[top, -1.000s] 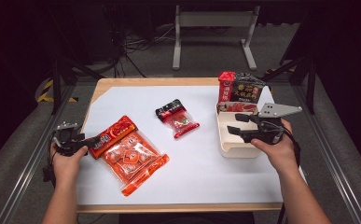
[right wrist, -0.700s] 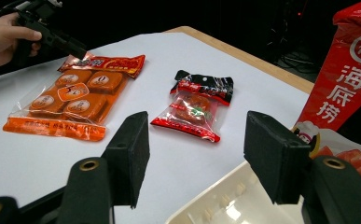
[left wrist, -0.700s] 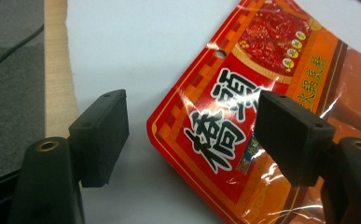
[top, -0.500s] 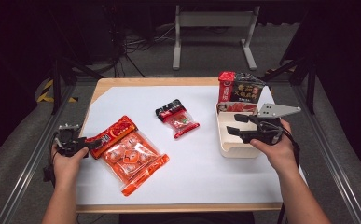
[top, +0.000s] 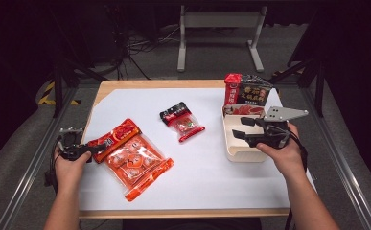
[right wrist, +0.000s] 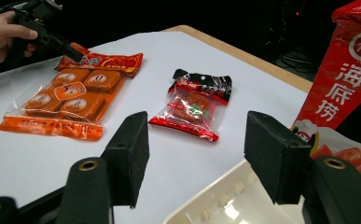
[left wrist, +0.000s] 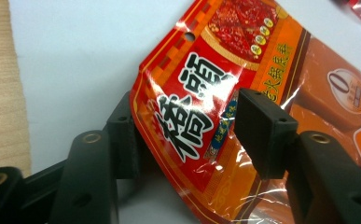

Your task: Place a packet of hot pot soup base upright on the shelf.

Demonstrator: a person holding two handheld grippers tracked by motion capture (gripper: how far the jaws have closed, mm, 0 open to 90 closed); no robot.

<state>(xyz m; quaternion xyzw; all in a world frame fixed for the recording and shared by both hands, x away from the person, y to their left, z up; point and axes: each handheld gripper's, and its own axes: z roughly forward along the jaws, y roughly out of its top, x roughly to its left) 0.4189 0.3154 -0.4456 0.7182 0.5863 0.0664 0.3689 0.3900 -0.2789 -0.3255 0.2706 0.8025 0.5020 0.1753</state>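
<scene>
Dark room, cables and a metal frame on the floor behind. Wooden bench point(top: 107, 87) covered by a white sheet point(top: 207, 163).

Left side: left gripper point(top: 93, 149) held low at the sheet's left edge, left hand point(top: 68, 163) around its grip. Jaws apart, straddling the header corner of the large orange snack bag point(top: 133, 158); in the left gripper view the bag's point(left wrist: 206, 107) red printed header lies between the two pads, one pad under its edge, the other beside it, not pressed together. Bag lies flat, angled, its long end toward the near edge.

Centre: small red-and-black packet point(top: 182, 120) flat on the sheet, well apart from both grippers.

Right side: cream tray point(top: 236, 148) at the sheet's right. Right gripper point(top: 237, 128) hovers over the tray, right hand point(top: 281, 153) behind it; jaws wide apart, holding nothing, tray rim point(right wrist: 206, 205) below them. Red pouch point(top: 232, 89) and dark pouch point(top: 254, 91) stand upright just behind the tray. A red-printed packet point(top: 244, 110) rests in the tray's far end.
</scene>
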